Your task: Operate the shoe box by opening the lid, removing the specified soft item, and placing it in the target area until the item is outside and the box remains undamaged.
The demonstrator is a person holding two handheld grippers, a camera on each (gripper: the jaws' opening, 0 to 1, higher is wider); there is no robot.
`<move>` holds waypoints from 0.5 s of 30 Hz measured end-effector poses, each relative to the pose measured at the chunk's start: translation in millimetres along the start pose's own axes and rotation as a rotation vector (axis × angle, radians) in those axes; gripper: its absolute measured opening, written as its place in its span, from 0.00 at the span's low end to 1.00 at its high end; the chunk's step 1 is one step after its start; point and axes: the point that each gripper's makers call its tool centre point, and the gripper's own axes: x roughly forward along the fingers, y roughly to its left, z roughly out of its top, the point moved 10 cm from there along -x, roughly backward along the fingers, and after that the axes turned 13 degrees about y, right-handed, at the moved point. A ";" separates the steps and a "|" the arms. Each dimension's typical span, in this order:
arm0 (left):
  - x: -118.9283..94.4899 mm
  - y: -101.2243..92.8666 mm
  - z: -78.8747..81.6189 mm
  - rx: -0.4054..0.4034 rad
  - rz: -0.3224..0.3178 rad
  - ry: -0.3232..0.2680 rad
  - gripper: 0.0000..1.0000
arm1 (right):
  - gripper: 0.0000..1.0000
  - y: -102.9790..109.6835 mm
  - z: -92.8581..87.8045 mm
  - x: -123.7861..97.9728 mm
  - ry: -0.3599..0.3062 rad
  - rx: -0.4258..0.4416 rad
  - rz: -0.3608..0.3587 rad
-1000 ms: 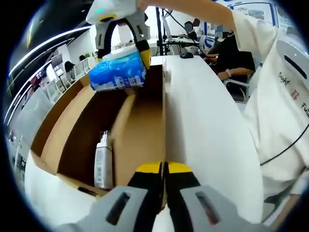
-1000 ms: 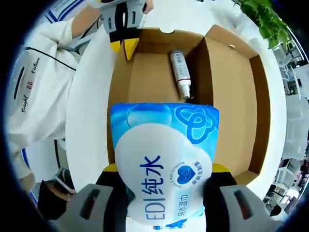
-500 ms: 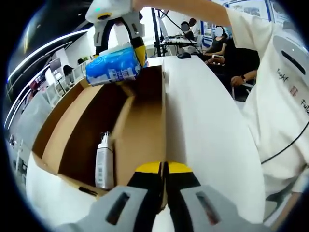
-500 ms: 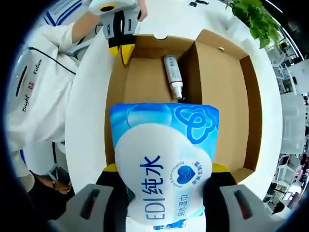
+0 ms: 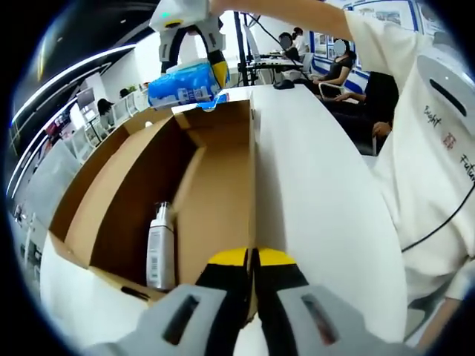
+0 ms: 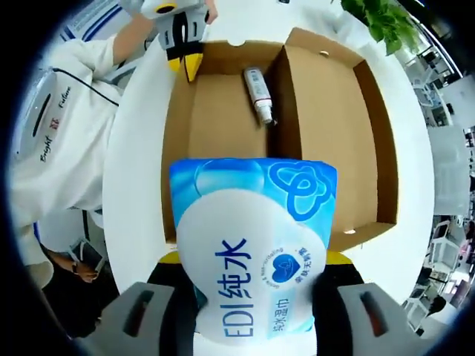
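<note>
Lifting clear now: right gripper (image 6: 252, 285) is clamped on the blue wipes pack (image 6: 252, 252), and compared with a second ago the shoe box (image 6: 185, 133) sits smaller and further off in the right gripper view, so the pack has gone up and out. Left gripper view agrees: the pack (image 5: 183, 85) was hanging over the box interior, now it is at or just past the far end wall (image 5: 223, 119), above the rim and touching no cardboard. Left gripper (image 5: 252, 259) has not moved, jaws pressed together on the near box wall, pinning the box to the white tabletop (image 5: 319, 200). Lid is already open, folded flat beside the tray (image 6: 326, 126). White spray bottle (image 6: 256, 85) stays lying in the tray along the hinge-side wall, untouched. Box walls look square, no tears or crushed corners visible. Extraction looks effectively done; what's left is carrying the pack sideways to the target area and setting it down, and I can't tell where that area is.
</note>
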 end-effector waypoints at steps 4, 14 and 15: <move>0.0 -0.4 -0.1 -0.001 0.002 0.000 0.02 | 0.61 -4.5 -18.0 1.3 0.029 0.022 -0.008; -0.1 -0.7 -0.3 -0.009 -0.002 0.002 0.02 | 0.61 -24.0 -58.6 -2.1 0.041 0.043 -0.044; -0.1 -0.8 -0.3 -0.010 -0.002 0.002 0.02 | 0.61 -25.4 -62.6 0.5 0.047 0.049 -0.040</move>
